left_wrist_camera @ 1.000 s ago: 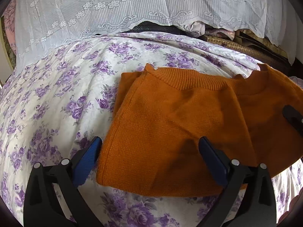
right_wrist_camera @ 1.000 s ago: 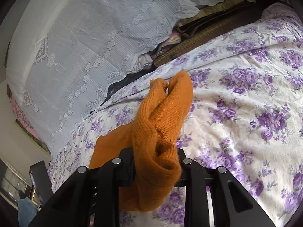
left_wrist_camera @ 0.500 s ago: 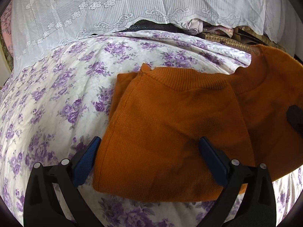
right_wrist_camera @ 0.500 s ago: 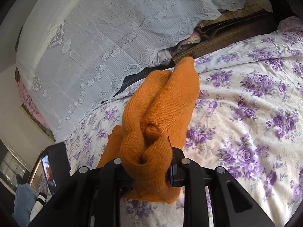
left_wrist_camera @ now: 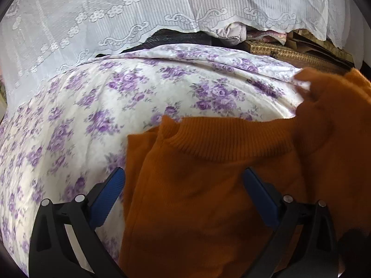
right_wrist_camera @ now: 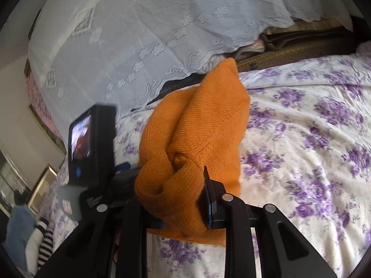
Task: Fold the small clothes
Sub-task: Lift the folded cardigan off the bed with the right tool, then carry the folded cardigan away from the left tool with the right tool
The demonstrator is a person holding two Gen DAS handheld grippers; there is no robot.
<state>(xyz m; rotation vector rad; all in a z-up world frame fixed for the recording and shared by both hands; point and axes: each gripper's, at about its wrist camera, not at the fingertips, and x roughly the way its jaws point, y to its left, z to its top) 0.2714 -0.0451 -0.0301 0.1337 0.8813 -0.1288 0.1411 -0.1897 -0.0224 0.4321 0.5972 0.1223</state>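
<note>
Left gripper (left_wrist_camera: 183, 178) fingers spread wide, straddling the orange sweater (left_wrist_camera: 208, 185) flat on the floral bedspread (left_wrist_camera: 81, 120); bare bedspread to its left. Right gripper (right_wrist_camera: 183, 199) is clamped on a bunched sweater fold (right_wrist_camera: 197, 134), lifted off the bed, hiding its left pad. White lace cloth (left_wrist_camera: 116, 11) drapes behind; clutter under it is unclear.

The sweater (left_wrist_camera: 208, 185) lies on the bedspread (left_wrist_camera: 81, 120), lace cloth (left_wrist_camera: 116, 11) behind.

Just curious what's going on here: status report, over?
Left claw open over the sweater. Right claw shut on a bunched sweater end. Nothing blocking on the bedspread.
</note>
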